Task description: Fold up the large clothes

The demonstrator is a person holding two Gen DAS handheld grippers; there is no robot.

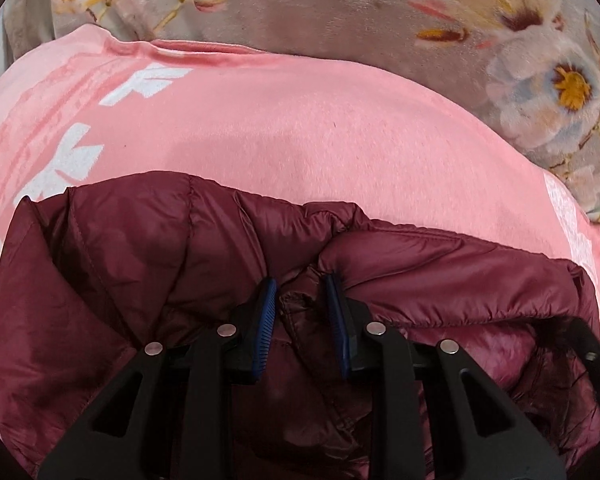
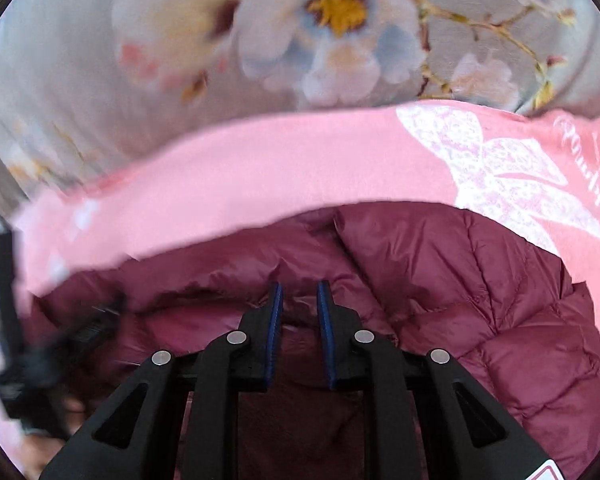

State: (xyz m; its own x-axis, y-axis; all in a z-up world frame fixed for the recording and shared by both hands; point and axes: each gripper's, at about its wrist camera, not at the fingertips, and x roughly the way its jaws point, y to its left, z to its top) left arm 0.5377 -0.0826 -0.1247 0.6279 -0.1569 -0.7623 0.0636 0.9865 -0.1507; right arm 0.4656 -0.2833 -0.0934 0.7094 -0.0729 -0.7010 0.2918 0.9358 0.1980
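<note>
A maroon quilted puffer jacket (image 1: pixel 148 264) lies on a pink cloth. In the left wrist view my left gripper (image 1: pixel 300 294) is shut on a bunched fold of the jacket's edge, with fabric pinched between the blue pads (image 1: pixel 266 320). In the right wrist view the same jacket (image 2: pixel 480 300) fills the lower half. My right gripper (image 2: pixel 299 294) has its narrow jaws closed on another gathered fold of that edge. The jacket's lower part is hidden under both grippers' black frames.
The pink cloth (image 1: pixel 300 128), printed with white shapes, spreads under the jacket; a white butterfly print (image 2: pixel 500 176) shows on it. Beneath lies a grey floral blanket (image 2: pixel 220 60). The other gripper's blurred black frame (image 2: pixel 24 340) is at the far left of the right wrist view.
</note>
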